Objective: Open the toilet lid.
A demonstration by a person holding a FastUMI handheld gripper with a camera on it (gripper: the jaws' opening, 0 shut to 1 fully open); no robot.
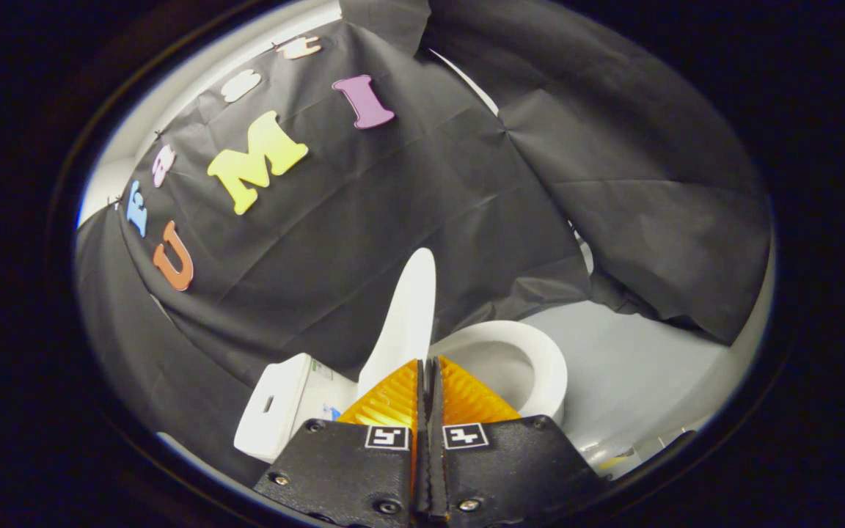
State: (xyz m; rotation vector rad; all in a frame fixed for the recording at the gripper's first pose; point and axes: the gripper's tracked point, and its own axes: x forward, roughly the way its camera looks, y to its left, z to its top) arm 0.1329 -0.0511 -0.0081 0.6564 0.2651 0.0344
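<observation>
A white toilet stands just ahead of my fingers. Its lid (409, 315) is raised, standing nearly upright and seen edge-on, between the tank (276, 407) and the seat ring. The seat and bowl (521, 359) lie open beyond the fingers. My gripper (428, 361) is shut, its two fingers pressed together with nothing held between them. The fingertips sit in front of the lid's lower part and hide it; whether they touch the lid I cannot tell.
Black cloth walls hang behind the toilet and beside it. A pale grey floor (635, 367) spreads past the bowl. Some small objects (617, 460) lie on the floor near the toilet's base.
</observation>
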